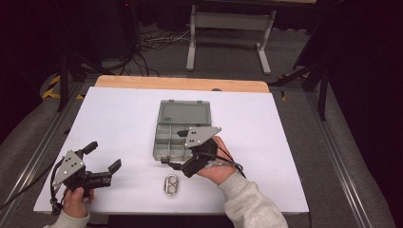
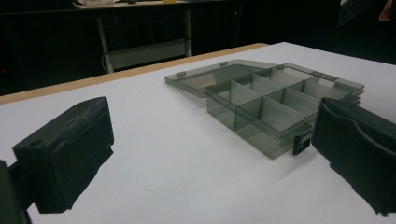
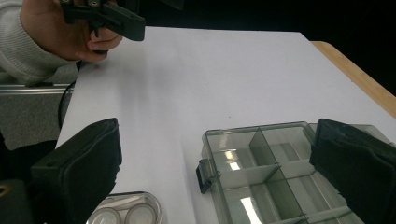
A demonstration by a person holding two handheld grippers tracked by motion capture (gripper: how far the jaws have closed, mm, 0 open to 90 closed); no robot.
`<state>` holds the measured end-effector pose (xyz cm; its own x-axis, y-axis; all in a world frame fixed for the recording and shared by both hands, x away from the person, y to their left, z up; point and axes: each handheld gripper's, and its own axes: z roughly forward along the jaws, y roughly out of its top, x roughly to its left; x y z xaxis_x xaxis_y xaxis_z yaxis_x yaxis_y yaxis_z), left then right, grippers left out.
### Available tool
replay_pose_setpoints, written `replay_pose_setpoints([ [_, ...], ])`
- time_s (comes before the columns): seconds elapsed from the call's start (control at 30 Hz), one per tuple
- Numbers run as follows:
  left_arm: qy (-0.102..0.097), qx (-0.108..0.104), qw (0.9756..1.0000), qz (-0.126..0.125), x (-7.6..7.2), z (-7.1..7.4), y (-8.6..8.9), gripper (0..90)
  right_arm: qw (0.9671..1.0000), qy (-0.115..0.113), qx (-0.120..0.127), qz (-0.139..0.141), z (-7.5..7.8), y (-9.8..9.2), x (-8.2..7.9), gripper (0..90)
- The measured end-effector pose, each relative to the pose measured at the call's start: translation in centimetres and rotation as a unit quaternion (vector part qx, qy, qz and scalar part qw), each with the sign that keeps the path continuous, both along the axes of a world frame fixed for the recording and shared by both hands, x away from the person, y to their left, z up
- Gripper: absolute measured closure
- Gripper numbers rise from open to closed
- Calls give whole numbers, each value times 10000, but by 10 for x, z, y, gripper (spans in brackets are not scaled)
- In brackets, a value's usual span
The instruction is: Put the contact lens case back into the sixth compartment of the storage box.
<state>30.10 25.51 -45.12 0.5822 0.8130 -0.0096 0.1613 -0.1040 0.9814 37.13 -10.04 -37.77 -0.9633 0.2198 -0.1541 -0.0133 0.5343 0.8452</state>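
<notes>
A grey see-through compartment box (image 1: 183,128) lies with its lid flat back in the middle of the white table (image 1: 119,118). My right gripper (image 1: 177,150) is open at the box's near-left corner, one jaw over the box (image 3: 261,172), the other beside its latch. A small clear case (image 1: 171,185) with two round discs lies just in front; the same clear case (image 3: 123,210) sits by my right gripper's (image 3: 217,140) left jaw. My left gripper (image 1: 102,156) is open and holds nothing at the near left, aimed at the box (image 2: 280,102). Its jaws (image 2: 212,121) stand wide apart above bare table.
The table's far edge is a wooden strip (image 1: 180,83). Behind it stand a white-legged frame (image 1: 228,28) and floor cables (image 1: 147,42). Metal rails (image 1: 33,156) run along both sides. The other hand (image 3: 56,32) with the left gripper (image 3: 116,21) appears far off.
</notes>
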Motion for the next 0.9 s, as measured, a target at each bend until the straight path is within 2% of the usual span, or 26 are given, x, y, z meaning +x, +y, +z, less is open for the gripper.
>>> replay_pose_setpoints([
  [0.33, -2, 3, 10000, 4, 0, 0, 0, 0, 9990, 283, -275, 185, 1, 4, 0, 47],
  [0.37, -13, -1, 10000, 3, 0, 0, 0, 0, 9984, 341, -390, 213, 1, 4, 0, 56],
  [0.43, -13, -1, 10000, 4, 0, 0, 0, 0, 9982, 361, -429, 214, 1, 4, 0, 57],
  [0.67, -3, 1, 10000, 5, 0, 0, 0, 0, 9940, 518, -903, 326, 1, 7, -2, 72],
  [0.77, 7, 7, 10000, 10, 0, 0, 0, 0, 9932, 549, -968, 339, 1, 8, -2, 73],
  [0.9, 0, -2, 10000, 4, 0, 0, 0, 0, 9902, 609, -1185, 416, -2, 10, -3, 75],
])
